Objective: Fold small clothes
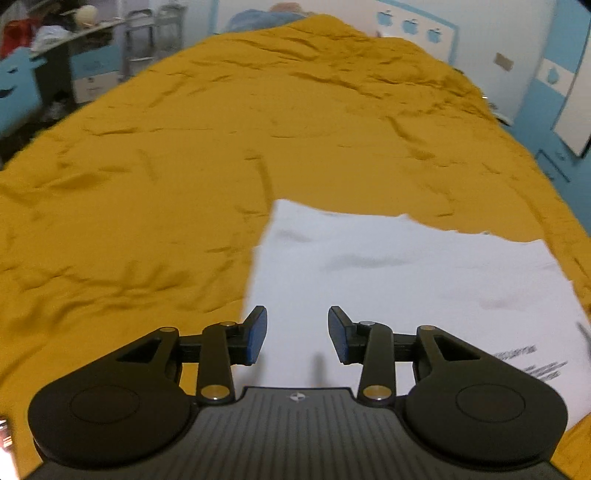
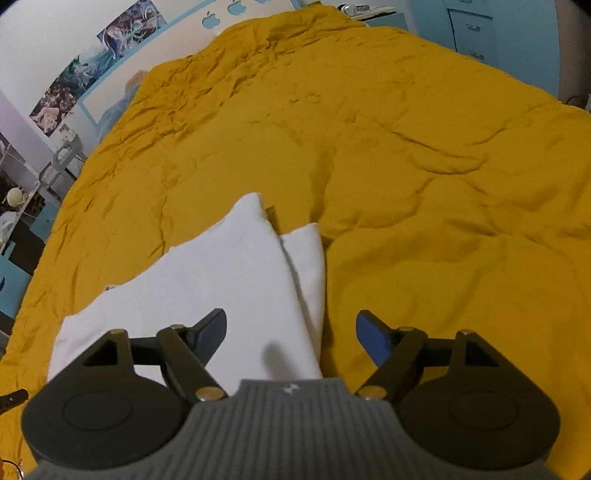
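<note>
- White garment lies flat on the mustard-yellow bedspread. In the left wrist view it fills the area from the centre out toward 4 o'clock; its far edge is ragged and blurred.
- Dark printed lettering shows on the garment at about 4 o'clock in the left wrist view; too smeared to read.
- Left gripper: jaws part-way apart, moderate gap. Nothing between the blue pads; white cloth visible below the gap, pads not pressing on it.
- In the right wrist view the same garment lies from centre toward 8 o'clock, with a folded layer making a pointed corner toward 12 o'clock and a narrower strip along its 3 o'clock side.
- Right gripper: jaws wide apart, nothing clamped. The garment's right-hand edge runs under the gap; the left finger is over white cloth, the right finger over bare yellow bedspread.
- Background: blue-and-white walls; posters at 10 o'clock in the right wrist view; a cluttered shelf at 10 o'clock in the left wrist view.
</note>
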The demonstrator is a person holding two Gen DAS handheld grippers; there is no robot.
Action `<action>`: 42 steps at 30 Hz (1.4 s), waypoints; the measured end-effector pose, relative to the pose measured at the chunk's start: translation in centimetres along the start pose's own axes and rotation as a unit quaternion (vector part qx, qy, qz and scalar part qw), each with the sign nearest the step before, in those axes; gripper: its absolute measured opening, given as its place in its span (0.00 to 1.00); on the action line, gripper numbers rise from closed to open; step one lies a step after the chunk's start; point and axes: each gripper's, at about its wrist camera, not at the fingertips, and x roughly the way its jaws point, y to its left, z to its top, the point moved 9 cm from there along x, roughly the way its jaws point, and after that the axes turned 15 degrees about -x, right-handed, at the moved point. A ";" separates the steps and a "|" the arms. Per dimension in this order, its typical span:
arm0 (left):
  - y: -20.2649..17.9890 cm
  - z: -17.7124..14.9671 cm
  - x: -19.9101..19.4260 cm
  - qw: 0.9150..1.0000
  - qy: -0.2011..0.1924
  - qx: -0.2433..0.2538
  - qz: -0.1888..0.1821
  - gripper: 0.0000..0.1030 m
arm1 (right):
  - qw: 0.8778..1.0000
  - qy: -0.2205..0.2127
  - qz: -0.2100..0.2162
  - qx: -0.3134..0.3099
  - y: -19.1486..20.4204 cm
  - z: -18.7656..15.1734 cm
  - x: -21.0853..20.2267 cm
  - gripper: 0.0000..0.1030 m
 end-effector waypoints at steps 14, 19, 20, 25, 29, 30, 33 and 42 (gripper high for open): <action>-8.0 -0.4 7.7 0.995 0.046 0.042 -0.071 0.45 | 0.997 -0.005 0.058 0.052 -1.3 1.4 7.0 0.56; -9.1 -0.7 9.6 0.995 0.048 0.066 -0.063 0.44 | 0.997 0.000 0.055 0.047 -1.2 2.3 8.7 0.23; -9.0 -0.9 10.0 0.994 0.053 0.072 -0.056 0.44 | 0.998 0.001 0.054 0.044 -1.1 2.4 8.9 0.16; -8.7 -1.4 9.9 0.994 0.048 0.082 -0.054 0.44 | 0.998 -0.024 0.062 0.013 1.0 3.6 6.8 0.06; -8.1 -0.9 7.0 0.994 0.022 0.072 -0.074 0.44 | 0.996 -0.034 0.077 0.007 4.7 5.3 4.1 0.05; -7.7 -0.7 6.1 0.994 0.016 0.071 -0.076 0.44 | 0.996 -0.035 0.085 0.009 5.9 5.7 3.3 0.05; -6.2 0.5 3.4 0.995 0.004 0.062 -0.071 0.44 | 0.992 -0.039 0.114 0.022 9.8 6.9 1.9 0.05; 0.7 3.9 -3.4 0.998 -0.046 0.027 -0.043 0.44 | 0.985 -0.038 0.166 0.008 24.6 9.0 2.0 0.05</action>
